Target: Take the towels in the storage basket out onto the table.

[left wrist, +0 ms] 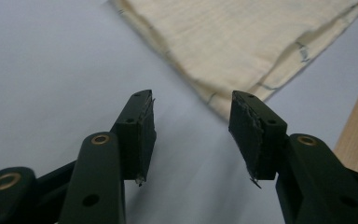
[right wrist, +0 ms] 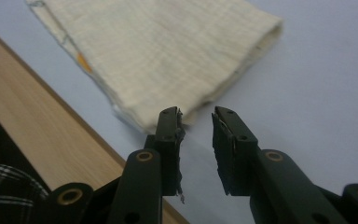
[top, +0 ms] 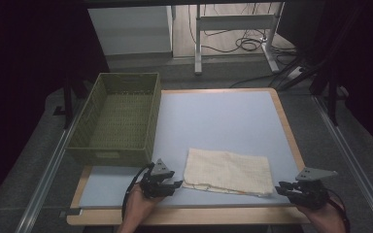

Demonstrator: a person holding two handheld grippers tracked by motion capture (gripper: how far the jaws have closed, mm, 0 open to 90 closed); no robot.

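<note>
Cloth (top: 228, 173) lies folded flat at the desk's (top: 213, 116) near edge, between the claws. Left claw (top: 176, 184) sits just off its left corner, jaws parted and empty. Right claw (top: 278, 188) sits at its right corner, jaws slightly apart, gripping nothing.

No words, labels, brand names, numbers or signs can be read anywhere here. The folded cream cloth (top: 228, 172), lying to the right of the green woven basket (top: 118, 119), carries only thin stitched lines and a small orange mark near one edge, none of which forms a letter or a figure. The basket's near wall has a small plate-like patch, too dim and too small to tell whether anything is written on it.
</note>
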